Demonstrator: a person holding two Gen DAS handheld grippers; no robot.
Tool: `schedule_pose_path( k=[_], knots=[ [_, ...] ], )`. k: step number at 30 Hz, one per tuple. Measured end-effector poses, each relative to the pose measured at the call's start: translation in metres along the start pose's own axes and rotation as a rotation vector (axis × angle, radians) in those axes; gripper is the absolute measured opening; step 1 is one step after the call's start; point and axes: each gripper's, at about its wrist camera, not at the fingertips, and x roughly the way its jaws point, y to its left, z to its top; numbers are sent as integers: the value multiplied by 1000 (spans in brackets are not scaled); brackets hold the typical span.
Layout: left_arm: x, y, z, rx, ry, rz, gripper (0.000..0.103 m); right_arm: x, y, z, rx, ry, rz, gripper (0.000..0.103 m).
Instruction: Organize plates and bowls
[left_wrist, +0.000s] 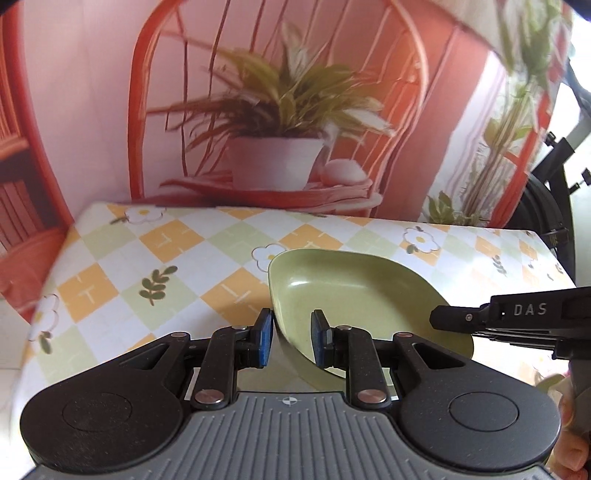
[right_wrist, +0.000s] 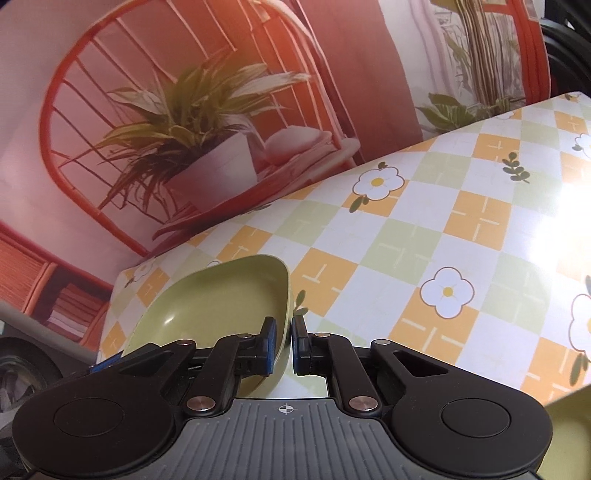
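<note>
A pale green, rounded-square dish (left_wrist: 354, 295) hangs tilted above the checked flower tablecloth (left_wrist: 147, 258). My left gripper (left_wrist: 292, 338) grips its left rim, one blue pad outside the wall and one inside. My right gripper (left_wrist: 443, 317) comes in from the right and holds the opposite rim. In the right wrist view the same dish (right_wrist: 221, 295) lies left of centre, with my right gripper (right_wrist: 285, 343) nearly closed on its thin right edge. A blue pad (right_wrist: 107, 363) of the left gripper shows at the dish's far side.
The table (right_wrist: 406, 240) stretches away to the right under strong glare. A printed backdrop (left_wrist: 277, 110) of a red chair and potted plant stands right behind it. Another green dish edge (right_wrist: 565, 424) shows at the lower right. A person's hand (left_wrist: 572, 443) holds the right gripper.
</note>
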Motion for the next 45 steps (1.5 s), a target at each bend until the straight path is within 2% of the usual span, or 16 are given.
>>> schedule_pose_path(
  k=[12,21,32,45],
  knots=[
    [-70,-43,-13,60,-73,-53,23,-86,-18,-16,-60,-114,49,8],
    [-103,-90,-21,95,-133,-131,23,-151,-49,-24,-108,-250,56,8],
    [-103,-136,-41,109,-119,-199,23,-194,-90,-30,-231,-381,20,8],
    [-78,-173,-69,132,-59,-228,23,-200,-144,-55,-220,-396,-18,9]
  ],
)
